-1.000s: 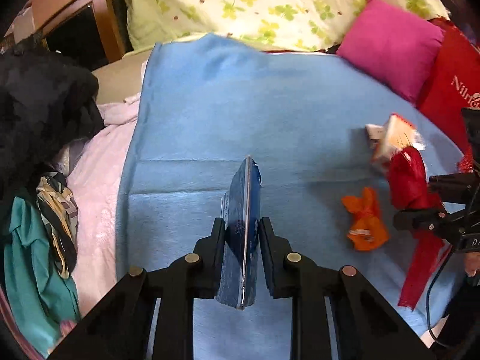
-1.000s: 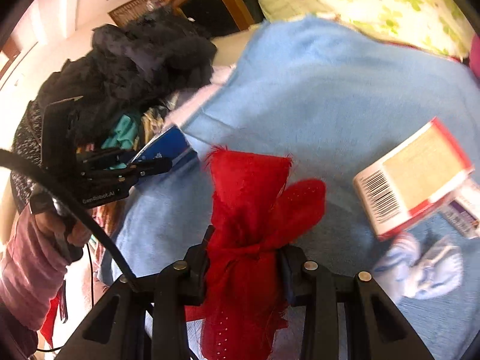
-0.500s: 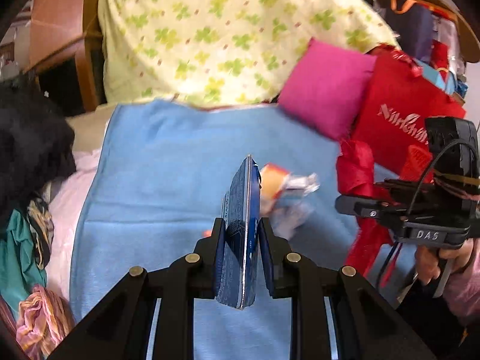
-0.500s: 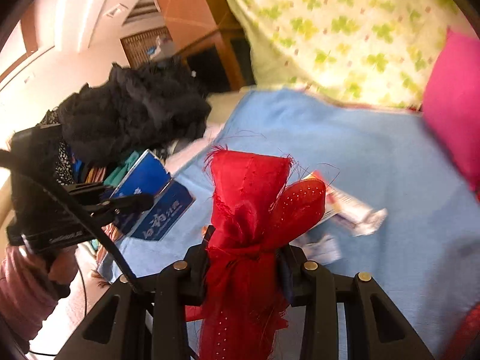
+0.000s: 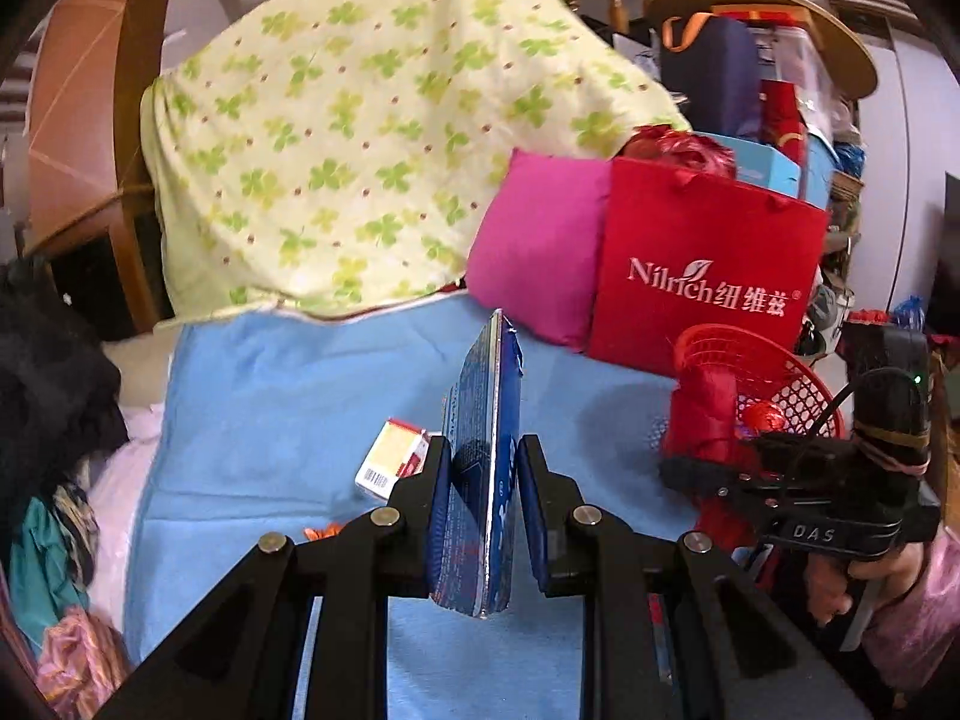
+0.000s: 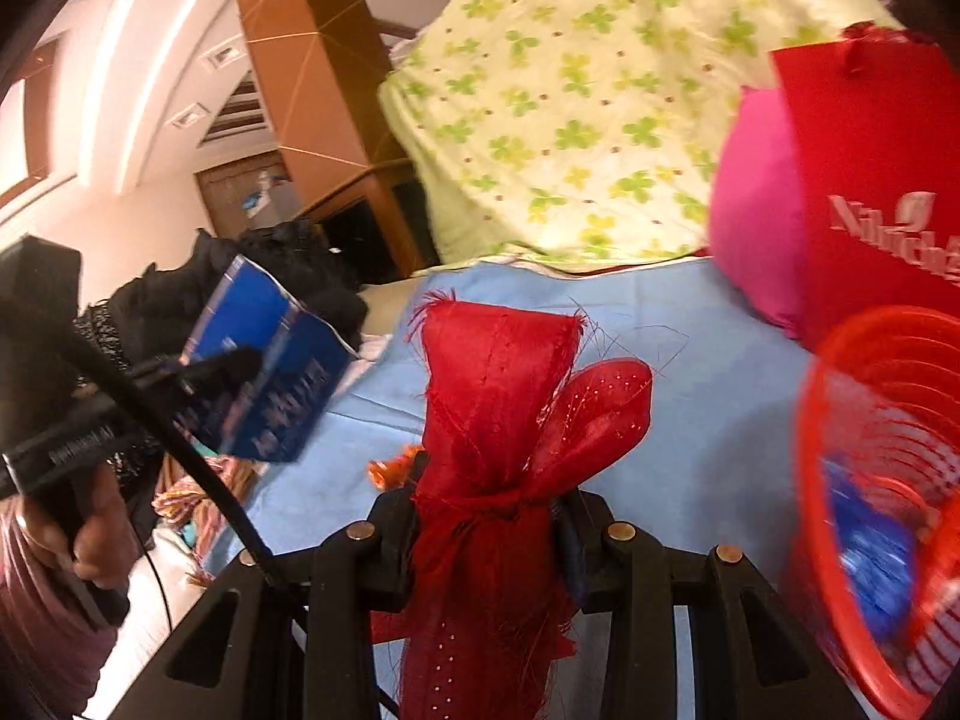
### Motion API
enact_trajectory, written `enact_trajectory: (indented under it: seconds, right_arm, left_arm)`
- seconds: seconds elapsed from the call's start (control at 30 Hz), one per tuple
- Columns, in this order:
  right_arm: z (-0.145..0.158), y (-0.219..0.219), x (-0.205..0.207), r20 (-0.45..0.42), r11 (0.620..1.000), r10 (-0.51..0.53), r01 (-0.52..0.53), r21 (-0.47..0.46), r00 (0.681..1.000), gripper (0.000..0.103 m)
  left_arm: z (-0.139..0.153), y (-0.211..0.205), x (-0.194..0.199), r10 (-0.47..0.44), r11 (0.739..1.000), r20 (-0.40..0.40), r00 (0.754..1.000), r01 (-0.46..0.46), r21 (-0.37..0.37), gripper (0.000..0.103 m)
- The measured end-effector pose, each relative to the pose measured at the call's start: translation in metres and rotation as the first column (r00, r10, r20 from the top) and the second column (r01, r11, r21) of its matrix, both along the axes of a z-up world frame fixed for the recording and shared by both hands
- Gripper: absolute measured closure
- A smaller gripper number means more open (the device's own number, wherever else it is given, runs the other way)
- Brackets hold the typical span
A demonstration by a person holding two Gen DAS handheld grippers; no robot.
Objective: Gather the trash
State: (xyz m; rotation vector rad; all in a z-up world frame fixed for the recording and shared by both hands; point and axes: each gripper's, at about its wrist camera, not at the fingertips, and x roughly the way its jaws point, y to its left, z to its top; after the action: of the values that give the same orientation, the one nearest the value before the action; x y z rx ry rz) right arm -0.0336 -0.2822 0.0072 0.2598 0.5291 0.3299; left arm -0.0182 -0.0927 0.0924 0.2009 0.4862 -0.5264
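Left wrist view, left hand-held gripper (image 5: 483, 483): clamped on a flat blue packet (image 5: 483, 456), which stands on edge, upright between the two pads and rising above them.
Left wrist view, surface: a blue cloth (image 5: 288, 396) spread on a bed; a small white, yellow and red box (image 5: 390, 459) lies on it just left of the packet, beyond the left finger.
Left wrist view, right hand-held gripper (image 5: 696, 468): seen from the side at right, held by a hand (image 5: 852, 582); a red fabric bundle (image 5: 702, 408) stands up from its fingers.
Left wrist view, red mesh basket (image 5: 798, 378): just behind the bundle, in front of a red bag (image 5: 708, 270) and a pink cushion (image 5: 540, 252).
Right wrist view, right hand-held gripper (image 6: 489, 516): closed on the red fabric bundle (image 6: 498, 420), which sticks up between the pads and hangs down below them.
Right wrist view, red mesh basket (image 6: 882, 480): at the right edge, near the bundle, blurred; something blue shows inside.
Right wrist view, blue packet (image 6: 270, 366): at left, in the other gripper's fingers, well apart from the basket.
Right wrist view, orange wrapper (image 6: 393, 468): on the cloth, just left of the bundle.
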Motion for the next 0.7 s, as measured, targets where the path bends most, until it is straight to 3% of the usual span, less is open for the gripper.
enact_trajectory:
  seconds: [0.2, 0.4, 0.7]
  right_arm:
    - [0.044, -0.005, -0.031, 0.051, 0.994, -0.065, 0.070, -0.088, 0.997, 0.064]
    - [0.096, 0.024, -0.055, 0.147, 0.988, -0.059, 0.079, -0.131, 0.987, 0.064]
    - [0.151, 0.098, -0.071, 0.271, 0.993, 0.022, 0.009, -0.115, 0.962, 0.064]
  left_arm:
    - [0.020, 0.004, -0.042, -0.025, 0.999, 0.083, 0.996, 0.028, -0.035, 0.079]
    - [0.038, 0.043, -0.085, -0.011, 0.995, 0.153, 0.988, 0.027, -0.101, 0.079]
    - [0.056, 0.119, -0.116, 0.135, 0.980, 0.252, 0.958, -0.091, -0.179, 0.078]
